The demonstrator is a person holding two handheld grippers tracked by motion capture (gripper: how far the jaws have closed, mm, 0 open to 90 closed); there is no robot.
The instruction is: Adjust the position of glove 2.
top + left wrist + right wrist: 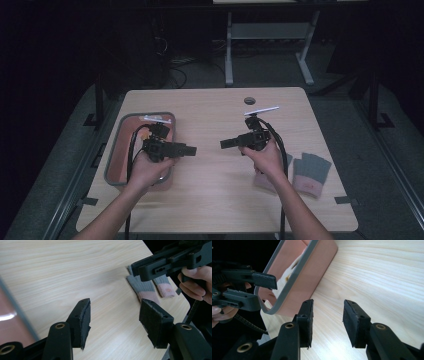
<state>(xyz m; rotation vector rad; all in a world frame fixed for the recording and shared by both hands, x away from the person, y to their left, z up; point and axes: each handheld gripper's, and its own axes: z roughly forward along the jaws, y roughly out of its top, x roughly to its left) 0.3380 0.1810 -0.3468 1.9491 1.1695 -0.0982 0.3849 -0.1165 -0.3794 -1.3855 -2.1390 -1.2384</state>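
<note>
Grey-rimmed pink tray (pixel 113 155), 2 ribbed, perhaps woollen gloves (pixel 311 172).

Table (pixel 215 200): light wood-grain top, lying across the centre.
Round hole (pixel 249 100): sitting near the top's 12 o'clock edge.
Grey desk frame (pixel 270 31): standing beyond the table at 12 o'clock.
Cables (pixel 175 70): trailing over the floor at 11 o'clock.
Dark tape tabs (pixel 346 200): sticking at 4 and 8 o'clock corners.

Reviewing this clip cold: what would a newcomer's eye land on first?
Probably the two black grippers facing each other over the middle of the wooden table, the left gripper and right gripper both open and empty. Next, the pink grey-rimmed tray at the left edge, and the pair of grey-and-pink socks at the right.
</note>
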